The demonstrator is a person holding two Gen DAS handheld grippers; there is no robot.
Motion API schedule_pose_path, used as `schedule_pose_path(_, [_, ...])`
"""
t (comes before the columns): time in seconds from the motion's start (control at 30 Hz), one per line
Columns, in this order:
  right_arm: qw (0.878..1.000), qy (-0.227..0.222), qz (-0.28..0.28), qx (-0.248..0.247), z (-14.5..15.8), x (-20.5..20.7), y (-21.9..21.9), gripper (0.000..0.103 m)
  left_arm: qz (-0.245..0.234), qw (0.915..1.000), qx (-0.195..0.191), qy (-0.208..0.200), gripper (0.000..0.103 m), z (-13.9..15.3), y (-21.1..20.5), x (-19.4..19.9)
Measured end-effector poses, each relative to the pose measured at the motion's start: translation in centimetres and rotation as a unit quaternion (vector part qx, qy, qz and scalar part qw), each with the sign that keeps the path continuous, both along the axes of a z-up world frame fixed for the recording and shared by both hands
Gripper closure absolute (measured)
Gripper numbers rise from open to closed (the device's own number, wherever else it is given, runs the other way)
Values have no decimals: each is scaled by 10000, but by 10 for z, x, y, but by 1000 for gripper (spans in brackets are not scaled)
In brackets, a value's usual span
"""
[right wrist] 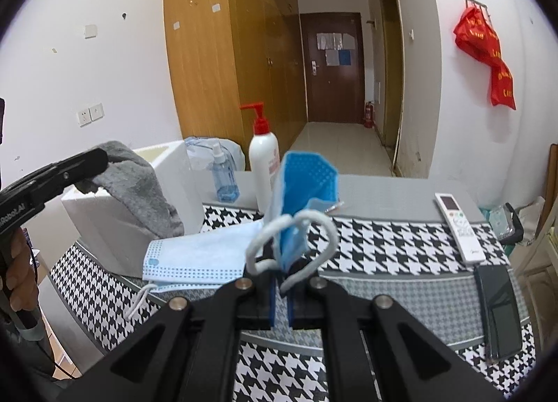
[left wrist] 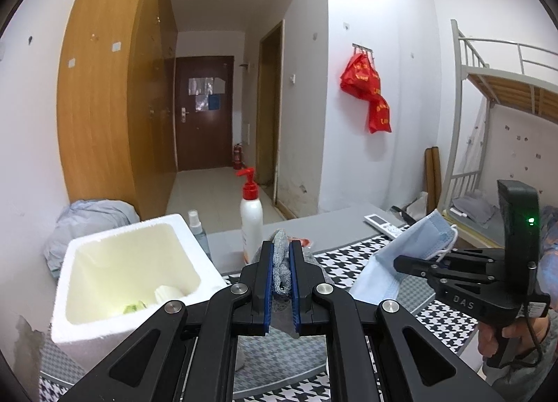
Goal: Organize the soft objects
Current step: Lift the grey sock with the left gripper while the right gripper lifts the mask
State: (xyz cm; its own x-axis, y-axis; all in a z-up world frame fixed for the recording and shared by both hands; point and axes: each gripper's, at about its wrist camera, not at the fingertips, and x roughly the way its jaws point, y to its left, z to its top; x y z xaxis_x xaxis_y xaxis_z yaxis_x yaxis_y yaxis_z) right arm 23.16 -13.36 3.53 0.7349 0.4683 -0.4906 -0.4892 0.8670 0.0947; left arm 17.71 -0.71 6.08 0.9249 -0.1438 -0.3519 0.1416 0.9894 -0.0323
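blue-padded fingers [left wrist: 273, 274] pinching fuzzy grey cloth [left wrist: 281, 264], pleated blue mask [right wrist: 300, 199] dangling

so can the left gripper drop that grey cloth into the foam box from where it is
Probably yes. The left gripper, shut on the grey cloth, is right beside the white foam box. The box's top is open, and nothing stands between them.

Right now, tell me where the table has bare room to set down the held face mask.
Free: the houndstooth cloth between the flat light-blue face mask and the white remote control. Crowded: around the white foam box, the spray bottle and the red-capped pump bottle.
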Motion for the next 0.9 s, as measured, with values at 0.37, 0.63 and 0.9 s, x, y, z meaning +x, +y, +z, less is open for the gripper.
schedule_pose_path(0.37, [9996, -258, 91, 76, 18, -1, 4, 96, 165, 9997, 72, -190, 94, 19, 3, -3])
schedule_pose_path(0.63, [9987, -410, 261, 152, 29, -4, 11, 96, 373, 9986, 97, -355, 94, 34, 13, -7])
schedule_pose_path(0.9, [9979, -465, 397, 205, 36, -4, 21, 96, 598, 9967, 155, -534, 94, 55, 25, -10])
